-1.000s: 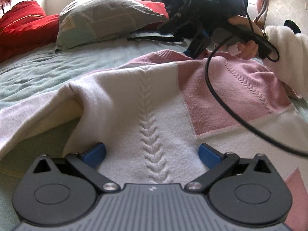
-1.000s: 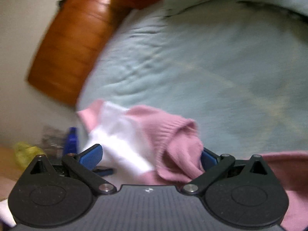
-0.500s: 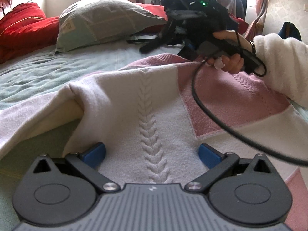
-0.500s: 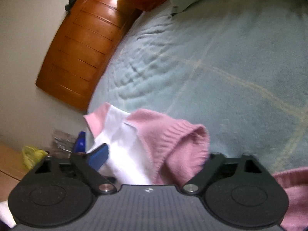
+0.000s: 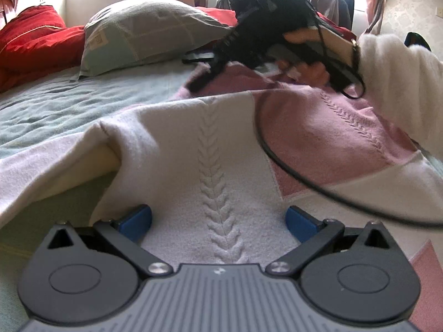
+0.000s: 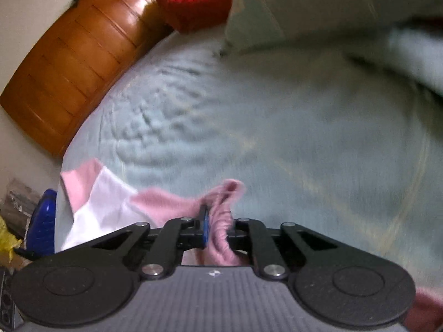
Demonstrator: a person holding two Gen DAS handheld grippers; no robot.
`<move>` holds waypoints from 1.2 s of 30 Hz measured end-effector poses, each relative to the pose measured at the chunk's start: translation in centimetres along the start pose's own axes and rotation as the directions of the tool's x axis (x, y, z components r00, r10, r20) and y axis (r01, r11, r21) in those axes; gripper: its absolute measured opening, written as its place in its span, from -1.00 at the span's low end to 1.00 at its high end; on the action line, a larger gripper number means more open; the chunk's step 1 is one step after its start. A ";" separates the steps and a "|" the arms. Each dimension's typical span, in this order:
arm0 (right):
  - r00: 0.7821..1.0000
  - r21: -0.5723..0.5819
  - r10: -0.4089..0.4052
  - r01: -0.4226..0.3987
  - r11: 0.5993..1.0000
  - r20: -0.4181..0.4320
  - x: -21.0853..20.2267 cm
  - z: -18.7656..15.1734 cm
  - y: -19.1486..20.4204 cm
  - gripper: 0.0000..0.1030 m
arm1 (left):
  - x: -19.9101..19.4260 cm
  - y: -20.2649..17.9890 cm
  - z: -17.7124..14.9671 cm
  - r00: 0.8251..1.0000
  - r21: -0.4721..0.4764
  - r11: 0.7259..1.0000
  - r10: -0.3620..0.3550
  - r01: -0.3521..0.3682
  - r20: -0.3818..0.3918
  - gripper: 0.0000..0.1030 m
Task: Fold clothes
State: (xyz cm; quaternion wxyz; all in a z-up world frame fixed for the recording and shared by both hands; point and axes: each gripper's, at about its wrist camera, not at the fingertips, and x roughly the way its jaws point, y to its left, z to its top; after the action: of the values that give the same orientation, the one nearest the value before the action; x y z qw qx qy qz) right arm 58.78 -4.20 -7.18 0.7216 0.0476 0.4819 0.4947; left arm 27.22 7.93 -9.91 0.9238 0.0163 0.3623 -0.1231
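Right wrist view, lower centre: right gripper [image 6: 218, 231] pinches soft sweater [image 5: 210, 149] cuff [image 6: 221, 221]; left gripper [image 5: 218, 218] wide open w/ nothing held; limp knit, prob. best gripped at edges.

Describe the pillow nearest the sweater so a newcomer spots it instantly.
Start at the bed with its pale green cover and look toward the window end. Beyond the pink and white sweater lies the grey-green pillow, marked with faint pale lines; the cushions beside it are bright red.
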 end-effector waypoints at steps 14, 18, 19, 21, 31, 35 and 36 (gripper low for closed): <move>0.994 0.005 -0.088 0.088 0.996 0.059 3.1 4.6 -0.7 -0.57 | -0.1 0.1 0.0 1.000 0.001 1.000 0.003 -0.003 0.005 0.99; 0.986 0.060 -0.147 0.143 0.988 0.073 1.5 3.9 -1.3 -0.28 | -0.1 0.2 0.0 1.000 0.004 1.000 0.002 -0.002 0.004 0.99; 0.986 0.065 -0.146 0.141 0.988 0.082 0.5 3.6 -1.2 -0.28 | -0.1 0.2 0.0 1.000 0.003 1.000 0.001 -0.001 0.003 0.99; 0.979 0.052 -0.172 0.167 0.985 0.111 -2.3 3.0 -0.6 -0.20 | -0.1 0.2 0.0 1.000 0.002 1.000 -0.001 0.001 0.002 0.99; 0.874 0.166 -0.457 0.432 0.886 0.163 -18.4 -6.0 -3.0 0.00 | -1.3 -1.5 0.5 1.000 0.044 0.999 -0.016 0.017 -0.004 0.99; 0.839 0.165 -0.535 0.515 0.841 0.105 -19.2 -8.9 -5.2 0.00 | -2.2 -2.9 0.9 1.000 0.076 0.997 -0.030 0.031 -0.005 0.99; 0.837 0.153 -0.539 0.523 0.839 0.092 -18.9 -9.3 -5.6 0.00 | -2.2 -3.3 1.0 1.000 0.084 0.996 -0.027 0.028 -0.009 0.99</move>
State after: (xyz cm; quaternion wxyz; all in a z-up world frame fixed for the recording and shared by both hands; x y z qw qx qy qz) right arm 54.71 -25.20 -2.95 0.8564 -0.0116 0.4567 0.2405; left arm 25.49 5.10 -7.50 0.9191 0.0507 0.3604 -0.1509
